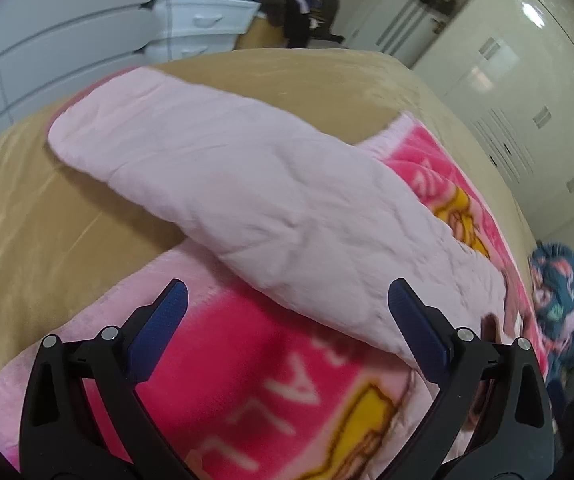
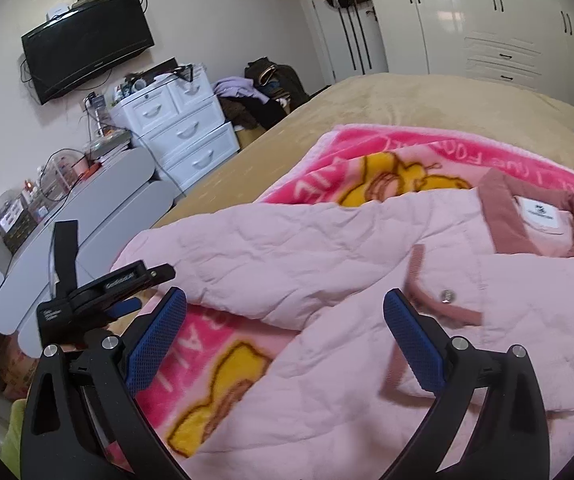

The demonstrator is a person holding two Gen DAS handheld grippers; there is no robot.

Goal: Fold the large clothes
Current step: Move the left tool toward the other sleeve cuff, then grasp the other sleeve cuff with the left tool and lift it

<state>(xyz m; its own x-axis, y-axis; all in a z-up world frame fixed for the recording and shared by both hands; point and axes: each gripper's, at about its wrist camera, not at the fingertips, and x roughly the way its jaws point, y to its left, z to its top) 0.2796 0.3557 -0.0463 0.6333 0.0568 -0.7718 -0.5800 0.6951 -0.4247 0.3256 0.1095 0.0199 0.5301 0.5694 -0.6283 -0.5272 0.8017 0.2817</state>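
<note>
A pale pink quilted jacket (image 2: 327, 248) lies on a bright pink cartoon blanket (image 2: 399, 152) spread over the beige bed (image 2: 407, 96). Its darker pink collar (image 2: 503, 216) with a white label points to the far right, and a snap button (image 2: 447, 295) shows on the front. One sleeve (image 1: 215, 168) stretches out to the left, past the blanket's edge. My left gripper (image 1: 287, 292) hovers open over the base of that sleeve, holding nothing; it also appears as the left gripper (image 2: 151, 288) beside the sleeve end. My right gripper (image 2: 285, 300) is open above the jacket's front.
A white drawer unit (image 2: 183, 132) and a grey cabinet (image 2: 99, 208) stand left of the bed, below a wall TV (image 2: 87, 44). Piled clothes (image 2: 255, 96) sit at the bed's far corner. White wardrobes (image 2: 487, 20) line the back wall. A blue patterned garment (image 1: 567, 292) lies at the bed's right.
</note>
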